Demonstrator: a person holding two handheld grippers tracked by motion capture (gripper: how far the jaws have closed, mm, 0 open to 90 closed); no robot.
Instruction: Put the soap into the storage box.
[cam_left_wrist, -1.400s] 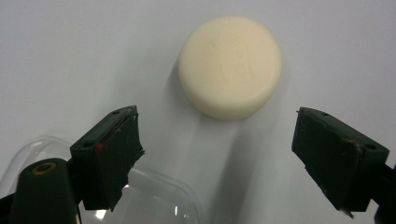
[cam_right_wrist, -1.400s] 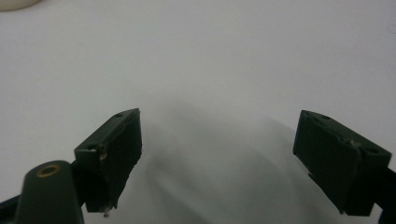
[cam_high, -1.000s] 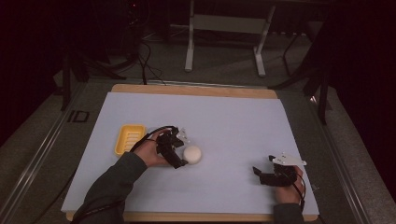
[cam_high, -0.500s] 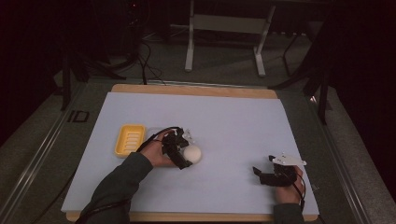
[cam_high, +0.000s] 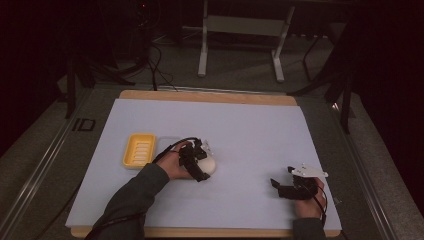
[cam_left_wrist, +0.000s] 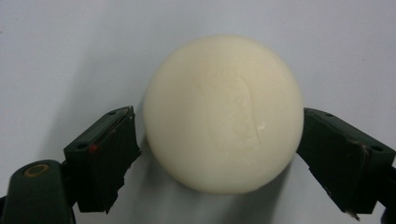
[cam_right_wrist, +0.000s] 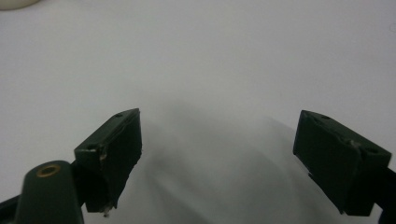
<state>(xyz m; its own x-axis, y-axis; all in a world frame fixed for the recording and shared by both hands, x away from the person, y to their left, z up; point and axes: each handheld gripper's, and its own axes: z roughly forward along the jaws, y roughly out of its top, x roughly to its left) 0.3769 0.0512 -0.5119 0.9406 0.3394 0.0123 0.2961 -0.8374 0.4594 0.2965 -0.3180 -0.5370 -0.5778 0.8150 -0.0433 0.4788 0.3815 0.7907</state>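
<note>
A round cream soap bar (cam_high: 210, 161) (cam_left_wrist: 223, 114) lies on the pale mat, right of a yellow soap dish (cam_high: 139, 150). My left gripper (cam_high: 202, 166) (cam_left_wrist: 219, 135) points down over it, one jaw on each side. Its jaws have just been closing with the soap between them. The right pad (cam_left_wrist: 336, 158) meets the soap's edge, while a thin gap shows at the left pad (cam_left_wrist: 112, 149). My right gripper (cam_high: 276, 186) (cam_right_wrist: 219, 140) rests near the front right of the mat, open, with bare mat between its jaws. An edge of the soap (cam_right_wrist: 14, 3) shows far off in the right gripper view.
The mat (cam_high: 250, 130) covers a wooden table top whose rim (cam_high: 210, 95) shows at the back. Beyond the table stand a metal frame (cam_high: 240, 35) and cables on the dark floor. The yellow dish holds nothing.
My left hand has come down and right onto the soap, so its jaws now flank the bar instead of standing beside it. The soap and the right gripper have kept their places.
</note>
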